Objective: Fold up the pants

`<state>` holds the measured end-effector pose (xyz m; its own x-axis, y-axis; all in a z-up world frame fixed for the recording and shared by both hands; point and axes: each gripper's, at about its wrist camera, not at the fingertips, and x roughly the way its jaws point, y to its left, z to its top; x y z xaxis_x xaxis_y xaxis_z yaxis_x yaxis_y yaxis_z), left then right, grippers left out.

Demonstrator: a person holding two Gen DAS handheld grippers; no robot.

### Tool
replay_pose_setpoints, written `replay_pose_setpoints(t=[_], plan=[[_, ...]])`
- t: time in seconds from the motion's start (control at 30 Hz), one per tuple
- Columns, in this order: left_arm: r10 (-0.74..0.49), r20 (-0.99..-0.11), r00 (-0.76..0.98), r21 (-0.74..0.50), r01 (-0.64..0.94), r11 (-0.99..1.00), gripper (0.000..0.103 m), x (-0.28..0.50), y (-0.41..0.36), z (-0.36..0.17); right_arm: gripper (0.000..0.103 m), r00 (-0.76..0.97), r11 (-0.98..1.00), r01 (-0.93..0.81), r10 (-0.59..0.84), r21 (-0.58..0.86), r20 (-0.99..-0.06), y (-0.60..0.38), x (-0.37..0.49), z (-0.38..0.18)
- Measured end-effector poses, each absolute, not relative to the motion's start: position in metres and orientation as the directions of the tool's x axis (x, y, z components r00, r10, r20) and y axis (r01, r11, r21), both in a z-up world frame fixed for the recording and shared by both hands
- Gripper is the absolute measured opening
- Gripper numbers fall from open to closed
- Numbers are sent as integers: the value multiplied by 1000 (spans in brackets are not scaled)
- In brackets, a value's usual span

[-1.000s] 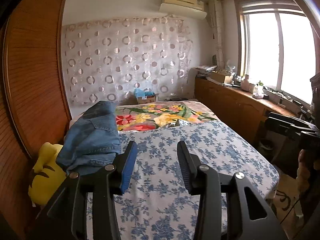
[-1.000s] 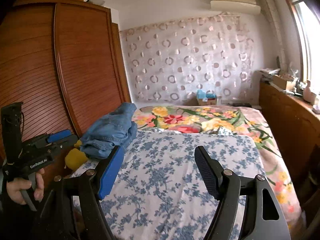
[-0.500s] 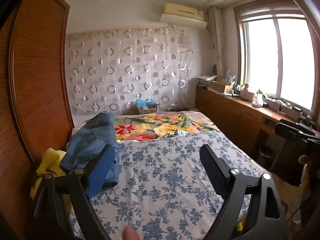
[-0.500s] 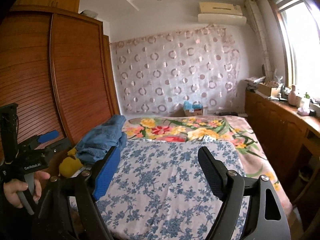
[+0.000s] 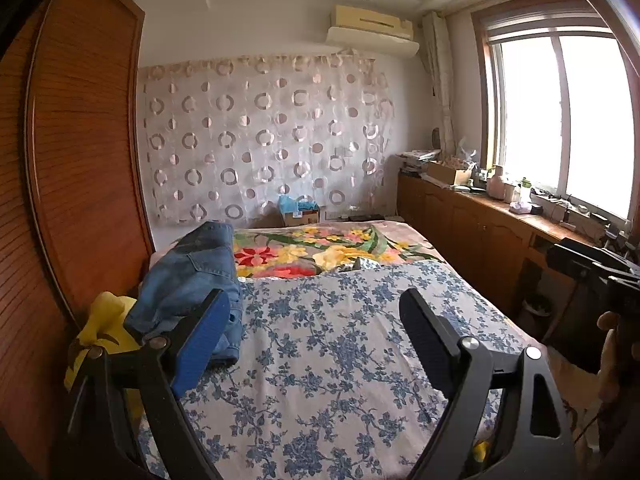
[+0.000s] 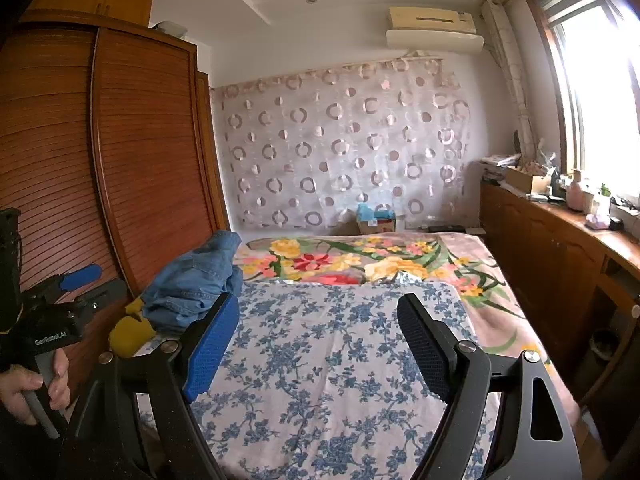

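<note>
A crumpled pair of blue denim pants (image 5: 192,276) lies in a heap on the far left side of the bed, against the wardrobe; it also shows in the right wrist view (image 6: 196,280). My left gripper (image 5: 314,312) is open and empty, held above the blue-flowered sheet (image 5: 340,344), short of the pants. My right gripper (image 6: 318,312) is open and empty too, above the same sheet (image 6: 320,360). The left gripper's body (image 6: 52,320) shows at the left edge of the right wrist view.
A yellow plush toy (image 5: 100,328) sits beside the pants at the bed's left edge. A wooden wardrobe (image 6: 100,184) lines the left side. A bright floral blanket (image 6: 360,260) covers the far bed. A wooden counter (image 5: 480,232) with clutter runs under the window.
My left gripper has opened wide from a narrower gap. Both grippers have tilted upward and pulled back, so more of the wall and ceiling shows. The pants have not moved.
</note>
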<state>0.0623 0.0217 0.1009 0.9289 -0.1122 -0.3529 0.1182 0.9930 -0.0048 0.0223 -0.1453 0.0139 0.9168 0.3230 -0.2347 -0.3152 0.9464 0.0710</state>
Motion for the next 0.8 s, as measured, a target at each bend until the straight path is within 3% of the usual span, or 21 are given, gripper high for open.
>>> replay_pose_setpoints(t=[0.8], plan=[[-120,-361,925,-12,124,992,87,61,21,100,83,916,946,-319,323,58,-239,-160,18,19]])
